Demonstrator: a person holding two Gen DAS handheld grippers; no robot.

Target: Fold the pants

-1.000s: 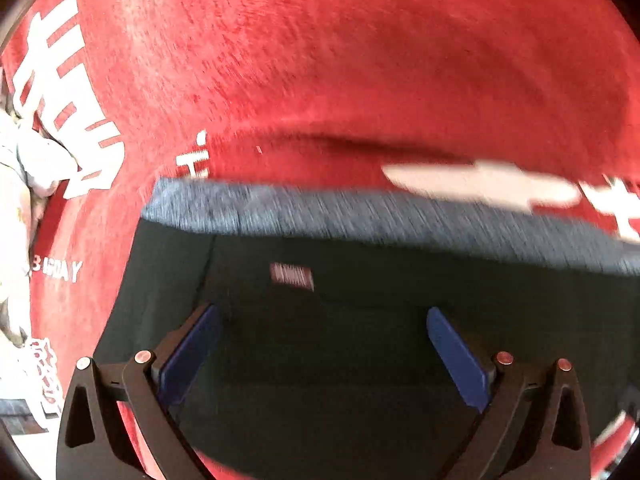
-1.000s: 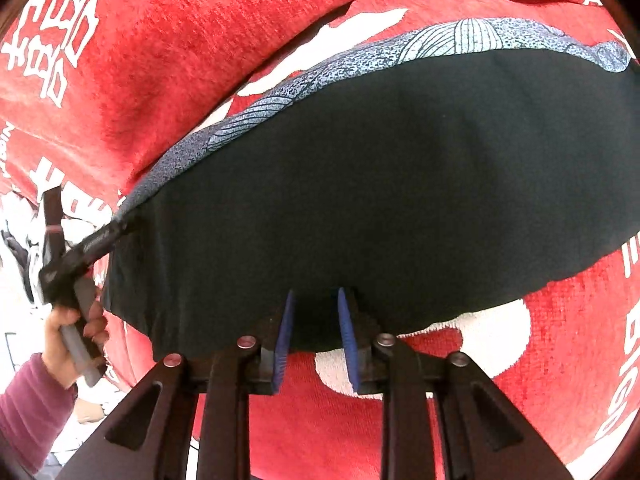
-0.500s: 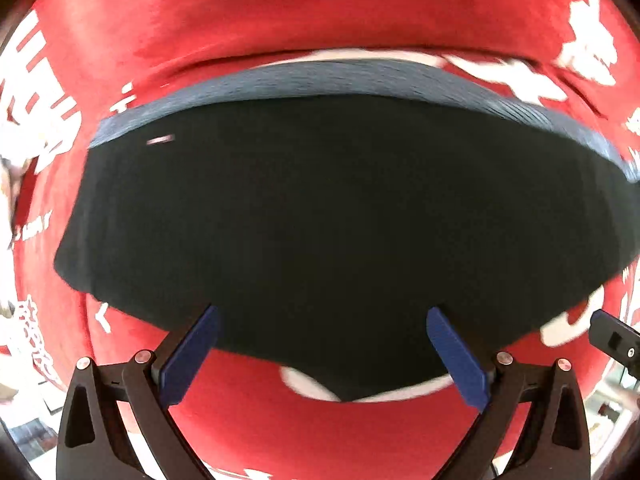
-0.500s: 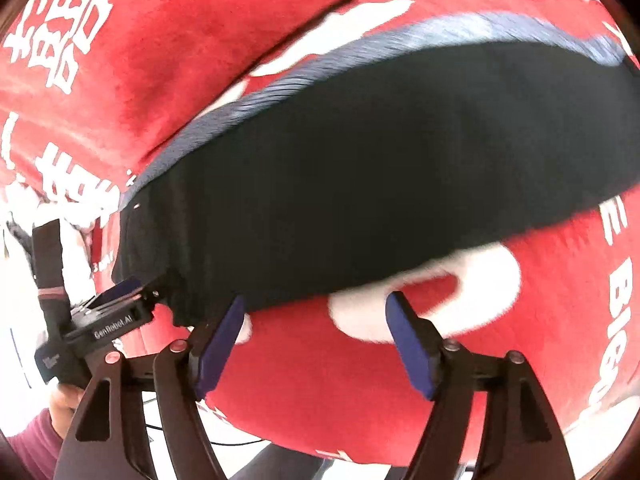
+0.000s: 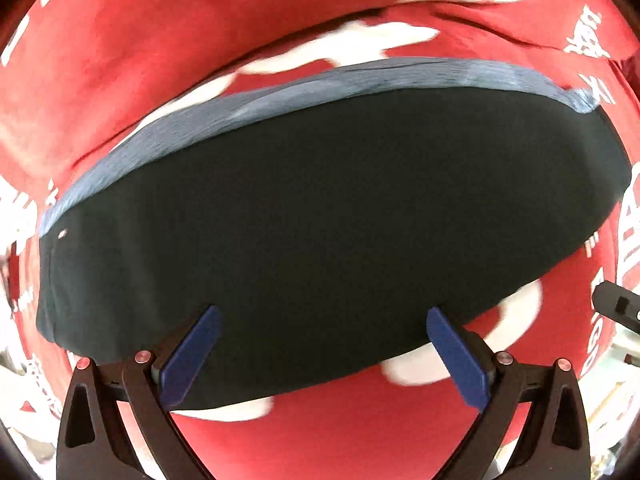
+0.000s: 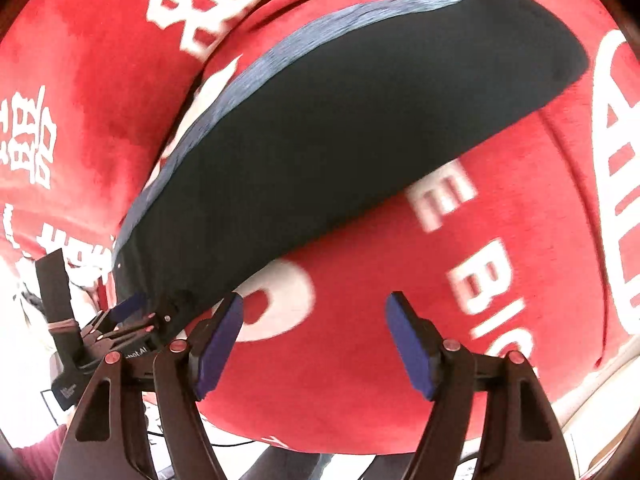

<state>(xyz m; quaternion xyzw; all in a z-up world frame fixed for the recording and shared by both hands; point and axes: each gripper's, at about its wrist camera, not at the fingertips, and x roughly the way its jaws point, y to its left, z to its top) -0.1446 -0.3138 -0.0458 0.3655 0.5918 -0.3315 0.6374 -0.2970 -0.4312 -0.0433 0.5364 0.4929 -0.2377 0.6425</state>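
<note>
Left gripper (image 5: 320,354) and right gripper (image 6: 314,338) both hold their fingers spread wide.

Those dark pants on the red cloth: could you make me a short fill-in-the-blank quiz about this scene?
1. The pants lie on a ____ cloth with white lettering.
2. The pants' waistband is ____.
3. The right hand-held gripper is ____.
4. The left hand-held gripper holds ____.

Missing words: red; grey; open; nothing

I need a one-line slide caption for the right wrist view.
Open right gripper above the red cloth, beside the folded dark pants.
</note>
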